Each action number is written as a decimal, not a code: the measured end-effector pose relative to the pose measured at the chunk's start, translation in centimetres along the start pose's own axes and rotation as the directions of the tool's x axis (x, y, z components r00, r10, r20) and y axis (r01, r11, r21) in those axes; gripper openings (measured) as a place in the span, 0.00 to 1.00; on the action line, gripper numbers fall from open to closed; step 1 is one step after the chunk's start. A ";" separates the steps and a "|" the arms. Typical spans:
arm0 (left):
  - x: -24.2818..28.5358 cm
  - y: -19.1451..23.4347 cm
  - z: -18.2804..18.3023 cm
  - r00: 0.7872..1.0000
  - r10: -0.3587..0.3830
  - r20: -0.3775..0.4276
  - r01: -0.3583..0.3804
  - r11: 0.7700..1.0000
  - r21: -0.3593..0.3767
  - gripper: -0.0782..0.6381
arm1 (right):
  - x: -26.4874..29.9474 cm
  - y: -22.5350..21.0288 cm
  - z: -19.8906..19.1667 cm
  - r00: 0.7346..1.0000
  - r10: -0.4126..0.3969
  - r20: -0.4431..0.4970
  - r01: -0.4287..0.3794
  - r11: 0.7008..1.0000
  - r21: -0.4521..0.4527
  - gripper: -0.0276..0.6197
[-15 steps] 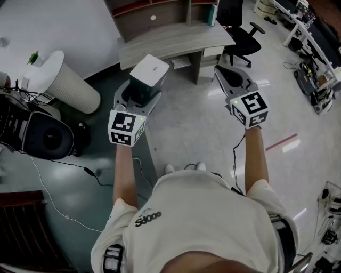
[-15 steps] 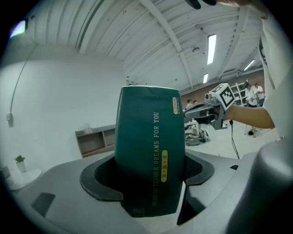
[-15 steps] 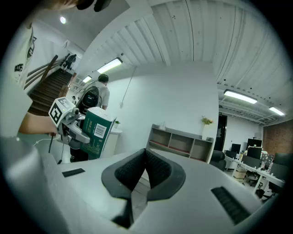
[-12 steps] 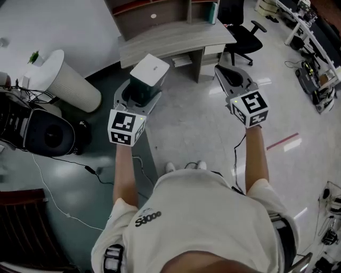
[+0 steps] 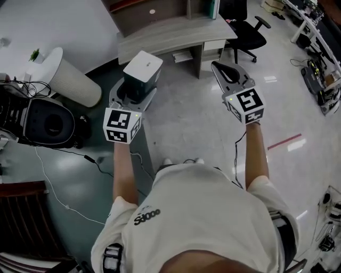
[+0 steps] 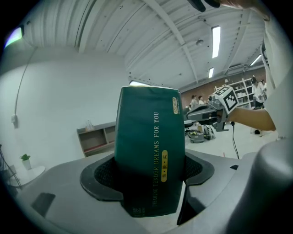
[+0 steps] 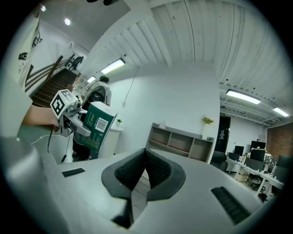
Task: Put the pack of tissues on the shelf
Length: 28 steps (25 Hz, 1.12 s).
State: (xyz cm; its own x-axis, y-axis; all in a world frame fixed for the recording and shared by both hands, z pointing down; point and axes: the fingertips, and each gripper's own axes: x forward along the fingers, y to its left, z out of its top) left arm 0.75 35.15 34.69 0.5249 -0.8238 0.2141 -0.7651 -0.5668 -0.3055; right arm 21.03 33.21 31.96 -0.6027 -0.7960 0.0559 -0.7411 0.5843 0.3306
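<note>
A dark green pack of tissues [image 5: 143,69] with a white top stands upright between the jaws of my left gripper [image 5: 137,88], which is shut on it. In the left gripper view the pack [image 6: 151,155] fills the middle, both pads pressing its sides. My right gripper [image 5: 219,69] is held level with it to the right, shut with nothing in it; its pads [image 7: 158,169] meet. A wooden shelf [image 5: 154,11] stands on a desk [image 5: 176,36] ahead. The shelf [image 7: 181,141] shows open compartments in the right gripper view, and the held pack [image 7: 98,125] appears at its left.
A white round pedestal [image 5: 66,80] with a small plant [image 5: 34,55] stands to the left of the desk. A black office chair [image 5: 248,29] is at the desk's right. A black machine [image 5: 45,125] and cables [image 5: 69,160] lie on the floor at left.
Both grippers have moved a little forward toward the desk, and the desk and shelf sit higher in the head view. The pack stays held in the left gripper.
</note>
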 end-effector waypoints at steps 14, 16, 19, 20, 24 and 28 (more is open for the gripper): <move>5.0 -1.7 -0.9 0.996 0.045 -0.082 -0.046 0.999 -0.010 0.64 | 1.9 -6.9 -5.0 0.999 0.015 0.033 -0.019 0.992 0.124 0.05; 6.0 -0.3 -1.4 0.996 0.043 -0.078 -0.044 0.999 -0.017 0.64 | 3.7 -7.1 -5.4 1.000 0.014 0.019 -0.017 0.992 0.122 0.05; 8.2 2.8 -3.4 0.997 0.033 -0.076 -0.036 0.999 -0.036 0.64 | 7.2 -7.3 -6.1 1.000 0.009 0.002 -0.009 0.993 0.116 0.05; 9.2 4.0 -4.1 0.996 0.032 -0.078 -0.036 0.998 -0.051 0.64 | 8.5 -7.7 -6.2 1.000 0.002 -0.002 -0.002 0.994 0.112 0.05; 13.1 9.5 -5.7 0.996 0.027 -0.083 -0.036 0.994 -0.104 0.64 | 13.9 -10.2 -5.9 0.999 -0.033 -0.034 0.037 0.993 0.115 0.05; 15.7 16.6 -5.3 0.999 0.030 -0.038 -0.034 0.994 -0.106 0.64 | 21.2 -11.7 -4.5 0.995 -0.045 -0.085 0.054 0.992 0.111 0.05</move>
State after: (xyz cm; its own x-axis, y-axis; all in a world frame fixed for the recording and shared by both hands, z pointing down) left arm -5.67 12.81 37.91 0.4866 -0.8400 0.2402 -0.8178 -0.5346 -0.2129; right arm 18.28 8.81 33.55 -0.5417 -0.8319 0.1206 -0.8009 0.5543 0.2266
